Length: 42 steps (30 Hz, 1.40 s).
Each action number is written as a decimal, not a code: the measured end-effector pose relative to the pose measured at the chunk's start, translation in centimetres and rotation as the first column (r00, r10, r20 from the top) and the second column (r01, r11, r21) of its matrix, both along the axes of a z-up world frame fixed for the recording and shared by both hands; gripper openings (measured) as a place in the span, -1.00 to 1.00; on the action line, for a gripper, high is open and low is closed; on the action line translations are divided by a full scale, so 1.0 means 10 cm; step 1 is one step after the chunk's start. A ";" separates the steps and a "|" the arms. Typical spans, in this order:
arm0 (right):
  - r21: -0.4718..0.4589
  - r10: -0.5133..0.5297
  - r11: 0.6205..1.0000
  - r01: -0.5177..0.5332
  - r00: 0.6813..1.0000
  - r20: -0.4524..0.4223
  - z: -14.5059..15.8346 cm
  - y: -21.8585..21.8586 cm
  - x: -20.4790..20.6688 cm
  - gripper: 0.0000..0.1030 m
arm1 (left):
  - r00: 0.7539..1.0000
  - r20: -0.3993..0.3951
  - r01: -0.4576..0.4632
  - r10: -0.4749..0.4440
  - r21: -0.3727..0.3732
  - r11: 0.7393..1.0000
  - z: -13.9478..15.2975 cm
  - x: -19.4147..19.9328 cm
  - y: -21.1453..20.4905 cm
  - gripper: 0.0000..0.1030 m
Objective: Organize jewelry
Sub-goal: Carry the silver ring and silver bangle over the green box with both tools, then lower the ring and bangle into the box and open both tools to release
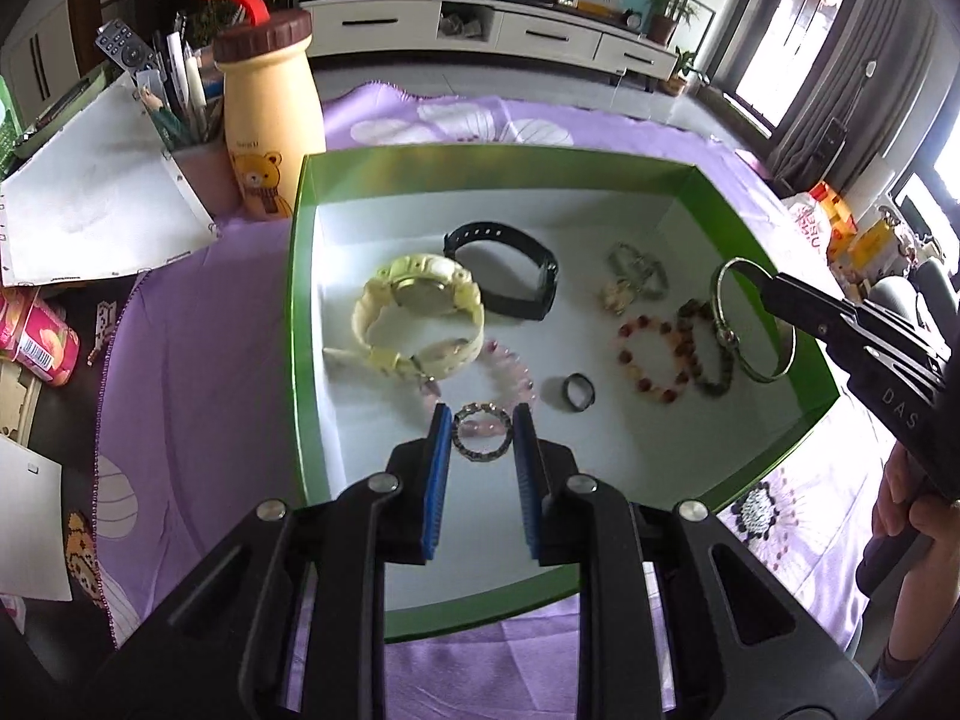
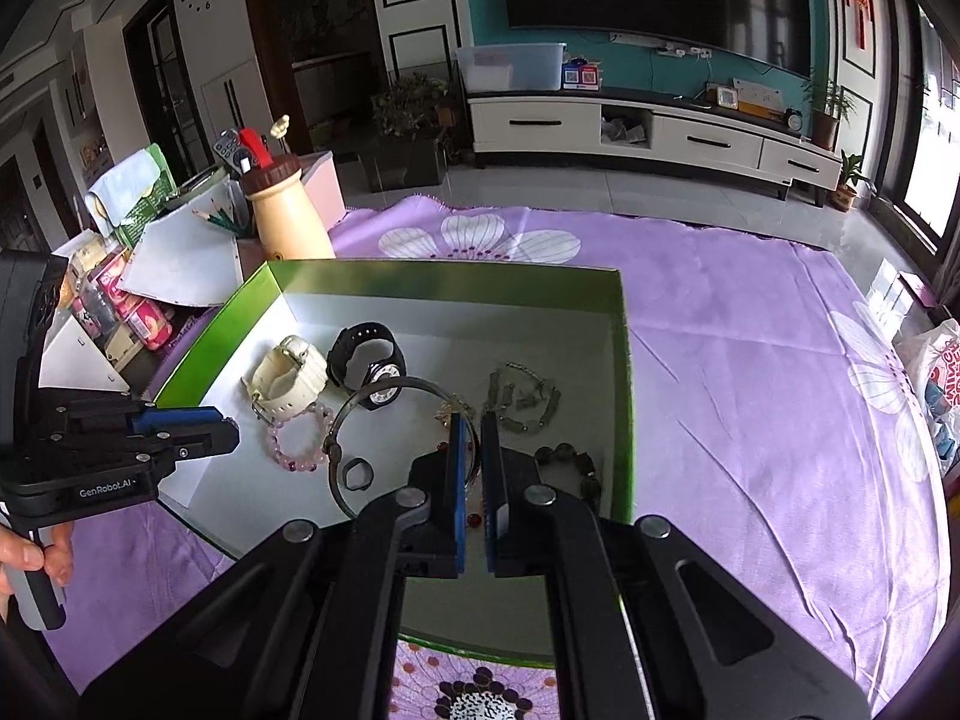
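Left gripper (image 1: 481, 429) pinching ring (image 1: 480, 433), right gripper (image 2: 474, 468) clamping bangle (image 2: 384, 396), watches (image 1: 420, 315) at 11 o'clock in box (image 1: 300, 276), bottle (image 1: 267, 120) beyond.

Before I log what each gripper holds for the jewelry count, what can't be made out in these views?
- Small silver chain ring: seen only in the left wrist view; whether the left jaws actually pinch it is unclear.
- Red-and-amber bead bracelet: right wrist view, almost all hidden behind the right gripper.
- Thin silver bangle: right wrist view, gripped section covered by the blue pads.

Home living room: television (image 2: 654, 0), media cabinet (image 2: 654, 132), potted plants (image 2: 828, 108).
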State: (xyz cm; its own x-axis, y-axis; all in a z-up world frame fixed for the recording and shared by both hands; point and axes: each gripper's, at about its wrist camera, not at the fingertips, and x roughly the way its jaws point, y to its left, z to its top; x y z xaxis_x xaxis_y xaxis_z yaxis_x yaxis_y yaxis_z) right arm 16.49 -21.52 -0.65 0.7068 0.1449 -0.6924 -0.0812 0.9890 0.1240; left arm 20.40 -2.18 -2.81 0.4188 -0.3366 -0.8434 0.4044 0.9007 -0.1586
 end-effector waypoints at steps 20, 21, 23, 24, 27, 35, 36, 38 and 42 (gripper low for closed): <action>-0.028 0.032 0.999 -0.034 0.997 -0.065 -0.21 0.19 0.17 -0.92 | 0.999 0.005 0.037 -0.037 0.082 0.996 -0.08 0.01 -0.11 -0.60; -0.028 0.033 0.999 -0.035 0.997 -0.066 -0.21 0.19 0.18 -0.92 | 0.999 0.006 0.037 -0.038 0.086 0.996 -0.08 0.01 -0.12 -0.60; -0.028 0.033 0.999 -0.035 0.997 -0.068 -0.21 0.19 0.18 -0.92 | 0.999 0.010 0.038 -0.039 0.091 0.995 -0.08 0.00 -0.12 -0.60; -0.028 0.034 0.999 -0.036 0.997 -0.068 -0.21 0.19 0.18 -0.92 | 0.999 0.011 0.038 -0.039 0.093 0.995 -0.08 0.00 -0.12 -0.60; -0.030 0.036 0.999 -0.038 0.997 -0.069 -0.22 0.20 0.18 -0.92 | 0.999 0.012 0.038 -0.040 0.096 0.995 -0.08 -0.01 -0.13 -0.60; -0.033 0.045 0.998 -0.048 0.996 -0.072 -0.22 0.23 0.18 -0.92 | 0.999 0.014 0.039 -0.041 0.103 0.994 -0.09 -0.01 -0.14 -0.60; -0.034 0.046 0.998 -0.049 0.996 -0.071 -0.22 0.23 0.18 -0.92 | 0.999 0.014 0.039 -0.041 0.103 0.994 -0.08 0.00 -0.14 -0.60; -0.032 0.047 0.998 -0.049 0.996 -0.071 -0.21 0.24 0.17 -0.92 | 0.999 0.013 0.039 -0.040 0.102 0.994 -0.09 0.00 -0.14 -0.60; -0.033 0.047 0.998 -0.050 0.996 -0.071 -0.21 0.23 0.17 -0.92 | 0.999 0.014 0.039 -0.041 0.105 0.994 -0.09 -0.01 -0.14 -0.60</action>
